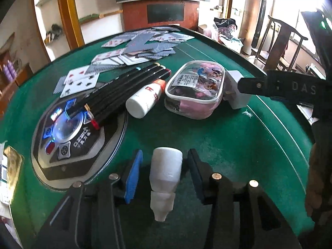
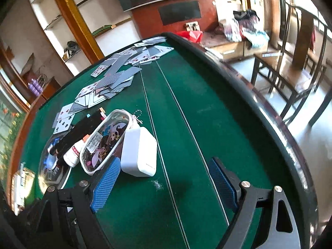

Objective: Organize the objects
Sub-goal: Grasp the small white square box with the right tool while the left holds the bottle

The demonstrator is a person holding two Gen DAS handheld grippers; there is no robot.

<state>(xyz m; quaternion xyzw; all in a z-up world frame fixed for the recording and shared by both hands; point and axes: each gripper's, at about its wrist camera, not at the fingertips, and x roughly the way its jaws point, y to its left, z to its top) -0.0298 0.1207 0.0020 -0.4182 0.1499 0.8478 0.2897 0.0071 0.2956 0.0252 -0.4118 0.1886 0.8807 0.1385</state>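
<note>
Left gripper point(image 1: 165, 174) low over the green table point(image 1: 228, 145), fingers parted, a small white squeeze bottle point(image 1: 166, 176) lying between them with its nozzle toward the camera. The blue pad of one finger point(image 1: 133, 176) stands clear of the bottle's side; the dark finger opposite is close to it, and contact cannot be told from this view. No firm pinch visible. Right gripper point(image 2: 165, 184) with fingers spread wide, nothing between them but bare felt and a fleck of white lint point(image 2: 158, 184); its near blue pad point(image 2: 106, 184) sits just in front of the pouch and just beside the white charger block point(image 2: 139, 153). Charger block lies touching the right end of the clear cartoon-print pouch point(image 1: 196, 89), pink inside, zipped edge white. In the left wrist view a black finger of the right gripper reaches in from the right to the charger. Left of the pouch, a white bottle with an orange cap point(image 1: 145, 99) lies on its side, touching or nearly touching the pouch. Beyond it a bundle of black pencils point(image 1: 124, 91) runs diagonally, its near end resting on the round glass-covered control panel point(image 1: 68, 137) set in the table, blue lights lit. Farther back, playing cards point(image 1: 132, 49) scattered loose toward the far table edge, some face up, some face down. Shelves and chairs beyond, blurred.
</note>
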